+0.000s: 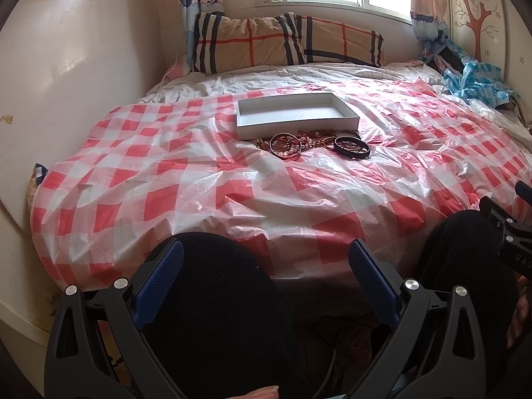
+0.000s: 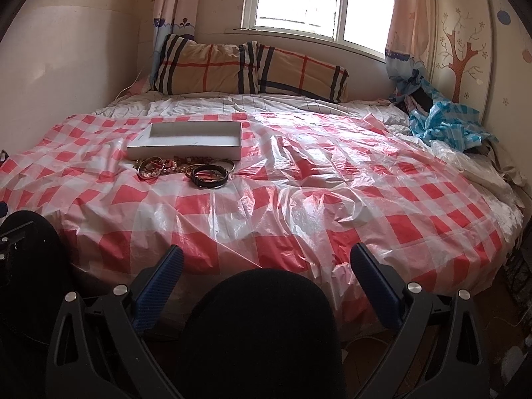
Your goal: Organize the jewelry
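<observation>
A shallow white box [image 1: 296, 114] lies open and empty on the bed's red-and-white checked plastic sheet [image 1: 206, 179]. Just in front of it sits a pile of jewelry [image 1: 299, 141]: bead and pearl bracelets, gold bangles and a black bracelet [image 1: 351, 148]. The box [image 2: 189, 139], the pile [image 2: 166, 166] and the black bracelet [image 2: 210, 175] also show in the right wrist view. My left gripper [image 1: 266, 259] is open and empty, held back off the bed's front edge above a dark-clad knee. My right gripper [image 2: 266, 266] is open and empty, also short of the bed.
Two plaid pillows [image 1: 286, 41] lie at the head of the bed under a window. A crumpled blue checked plastic bag [image 2: 445, 119] sits at the far right by the wall. The person's dark-clad knees [image 2: 262, 329] are between the grippers and the bed.
</observation>
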Available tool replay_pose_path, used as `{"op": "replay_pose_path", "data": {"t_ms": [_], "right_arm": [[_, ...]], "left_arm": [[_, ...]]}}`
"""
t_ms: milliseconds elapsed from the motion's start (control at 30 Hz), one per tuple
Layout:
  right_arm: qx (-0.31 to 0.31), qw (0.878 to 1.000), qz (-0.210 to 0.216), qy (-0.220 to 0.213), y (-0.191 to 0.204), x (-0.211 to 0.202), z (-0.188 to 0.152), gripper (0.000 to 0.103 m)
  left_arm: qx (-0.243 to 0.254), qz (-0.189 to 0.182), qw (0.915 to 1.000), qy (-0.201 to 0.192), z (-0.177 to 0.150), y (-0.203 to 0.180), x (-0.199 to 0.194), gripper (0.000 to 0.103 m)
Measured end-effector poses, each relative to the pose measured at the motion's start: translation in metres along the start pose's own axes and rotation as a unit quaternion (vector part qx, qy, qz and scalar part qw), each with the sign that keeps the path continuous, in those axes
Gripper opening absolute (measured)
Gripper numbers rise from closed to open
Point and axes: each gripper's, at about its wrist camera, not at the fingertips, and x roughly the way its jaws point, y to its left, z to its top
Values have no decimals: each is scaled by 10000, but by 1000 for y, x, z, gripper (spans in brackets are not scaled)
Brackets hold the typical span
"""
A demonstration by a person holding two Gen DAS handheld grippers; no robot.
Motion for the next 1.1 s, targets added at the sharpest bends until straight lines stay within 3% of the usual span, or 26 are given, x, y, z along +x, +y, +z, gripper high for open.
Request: {"op": "replay_pose_path", "data": {"t_ms": [267, 633, 800, 1100], "right_arm": [[-24, 9973, 735, -5, 18, 19, 28, 96], [72, 9903, 1286, 520, 40, 100, 54, 96], [-110, 9888, 1335, 664, 52, 142, 76, 96], [-181, 9780, 1427, 1511, 70, 243, 95, 96]], "left_arm": [[-384, -290, 9985, 252, 19, 15, 17, 95], [-583, -407, 9962, 505, 56, 19, 70, 95], [-458, -473, 9967, 479, 80, 11, 92, 95], [-236, -653, 9962, 530, 127, -1, 156, 95]]}}
